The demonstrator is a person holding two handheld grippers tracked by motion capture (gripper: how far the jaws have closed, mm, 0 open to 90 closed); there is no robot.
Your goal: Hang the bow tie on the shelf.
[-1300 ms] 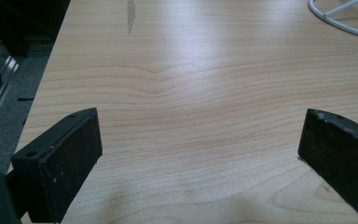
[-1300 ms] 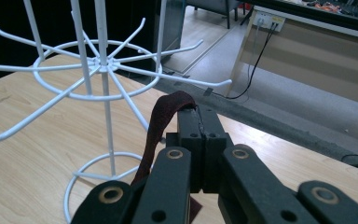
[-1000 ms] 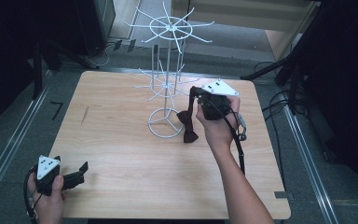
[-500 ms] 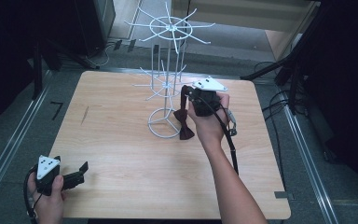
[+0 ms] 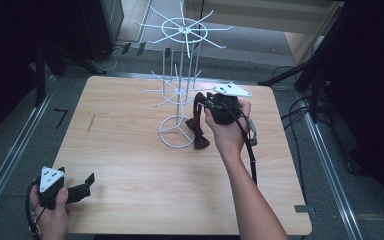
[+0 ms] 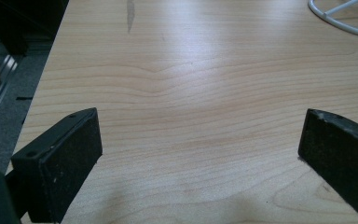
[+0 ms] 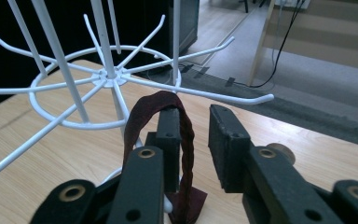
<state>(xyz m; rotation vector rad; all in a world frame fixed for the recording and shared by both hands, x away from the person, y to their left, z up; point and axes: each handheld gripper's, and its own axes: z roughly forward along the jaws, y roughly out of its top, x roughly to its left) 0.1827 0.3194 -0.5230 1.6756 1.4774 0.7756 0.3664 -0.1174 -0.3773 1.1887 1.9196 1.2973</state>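
Observation:
A dark red bow tie (image 5: 198,131) hangs beside the base of the white wire rack (image 5: 180,90), with its lower end near the table. Its strap (image 7: 142,116) loops over one jaw of my right gripper (image 7: 196,121), close under a lower arm of the wire rack (image 7: 107,77). The jaws have just been opening; a gap shows between the pads and they do not pinch the strap. A hand holds the right gripper (image 5: 202,102) right of the rack's pole. My left gripper (image 5: 86,185) rests open at the table's front left corner, its jaws wide in the left gripper view (image 6: 200,135).
The wooden table (image 5: 130,165) carries the rack in its far middle, and the rack's round base (image 6: 335,21) shows far off in the left gripper view. A cable trails from the right gripper along the forearm. Dark stands and cables surround the table.
The right hand has shifted slightly left toward the rack's pole, carrying the bow tie with it. The left hand and its gripper have stayed put.

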